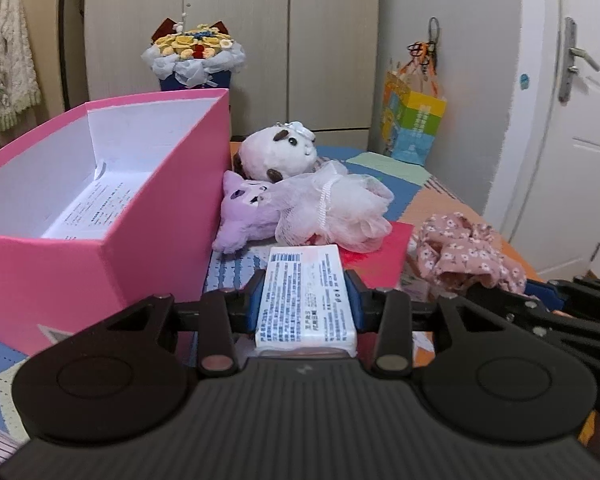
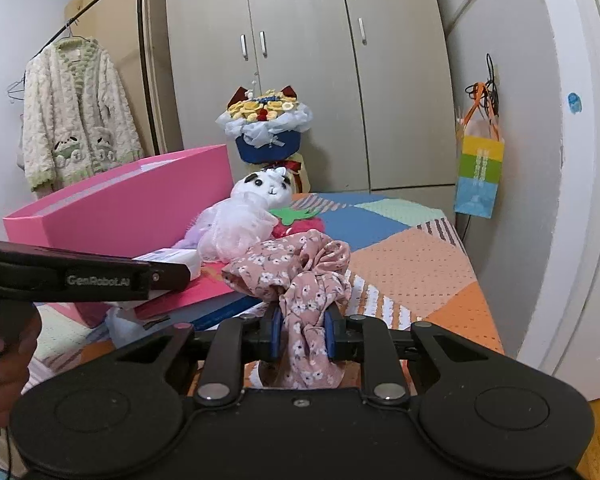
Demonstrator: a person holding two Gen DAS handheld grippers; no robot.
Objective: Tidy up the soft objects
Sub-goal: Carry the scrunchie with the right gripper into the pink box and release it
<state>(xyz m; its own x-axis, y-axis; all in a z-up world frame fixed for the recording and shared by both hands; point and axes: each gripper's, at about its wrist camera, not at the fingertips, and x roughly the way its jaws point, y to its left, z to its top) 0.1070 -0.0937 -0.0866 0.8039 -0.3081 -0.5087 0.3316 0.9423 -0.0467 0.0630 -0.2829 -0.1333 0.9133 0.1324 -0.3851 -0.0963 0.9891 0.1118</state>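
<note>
both grippers loaded, box waiting

pink box point(image 1: 99, 216) — open, left of the toys. floral cloth point(image 2: 300, 280) — limp, light; right gripper point(image 2: 300, 334) pinches a hanging fold. tissue pack point(image 1: 306, 300) — squashy, clamped across its sides by left gripper point(image 1: 306, 304).

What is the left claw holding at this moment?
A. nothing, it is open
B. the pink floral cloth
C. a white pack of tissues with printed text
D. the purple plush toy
C: in the left wrist view the left claw is shut on the white tissue pack, its blue pads pressing both sides, while the pink floral cloth sits in the right claw.
</note>
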